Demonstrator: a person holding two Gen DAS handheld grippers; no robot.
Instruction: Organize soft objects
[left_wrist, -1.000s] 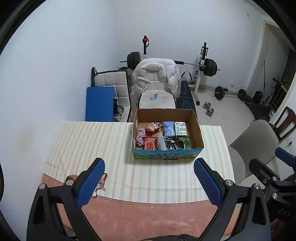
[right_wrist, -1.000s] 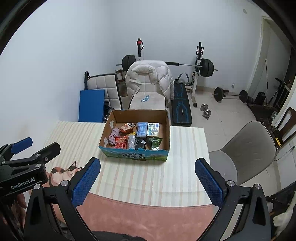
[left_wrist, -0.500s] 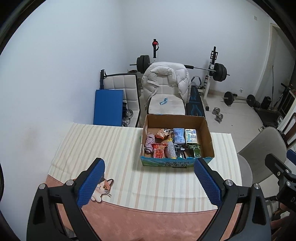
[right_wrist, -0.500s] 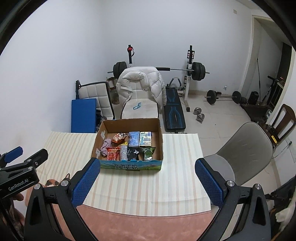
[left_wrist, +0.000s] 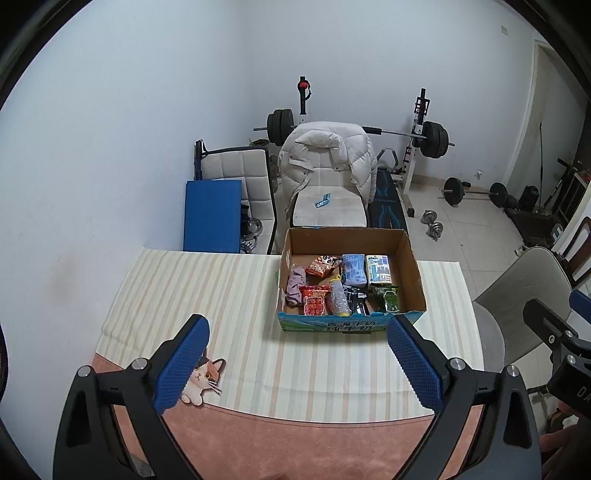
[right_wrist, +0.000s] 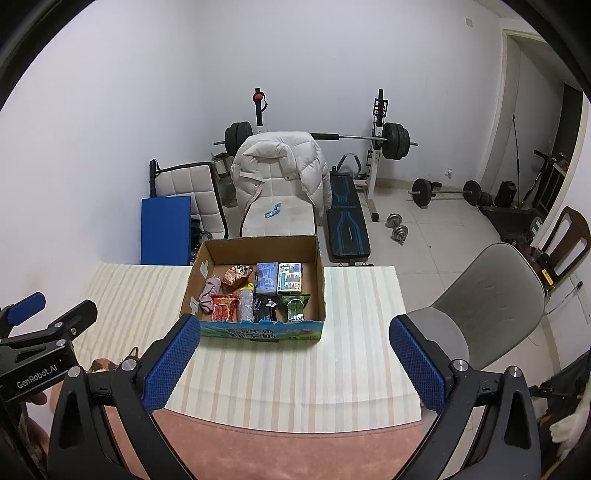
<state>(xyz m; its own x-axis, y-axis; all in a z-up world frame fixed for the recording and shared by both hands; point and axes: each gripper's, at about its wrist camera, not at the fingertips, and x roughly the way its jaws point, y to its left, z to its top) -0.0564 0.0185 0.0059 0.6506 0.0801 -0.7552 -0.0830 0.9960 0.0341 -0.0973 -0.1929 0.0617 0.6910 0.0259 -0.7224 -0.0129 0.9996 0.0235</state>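
Meanwhile both the left tongs (left_wrist: 297, 363) and right tongs (right_wrist: 293, 363) gape wide before the cardboard box (left_wrist: 410, 254).

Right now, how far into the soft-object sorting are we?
Done: nothing visible; every item sits inside the cardboard box, including the purple cloth, snack packs and tissue packs, and none lies on the striped tablecloth. In hand: nothing; left gripper and right gripper are both open, short of the box. Left: all the picking and arranging.
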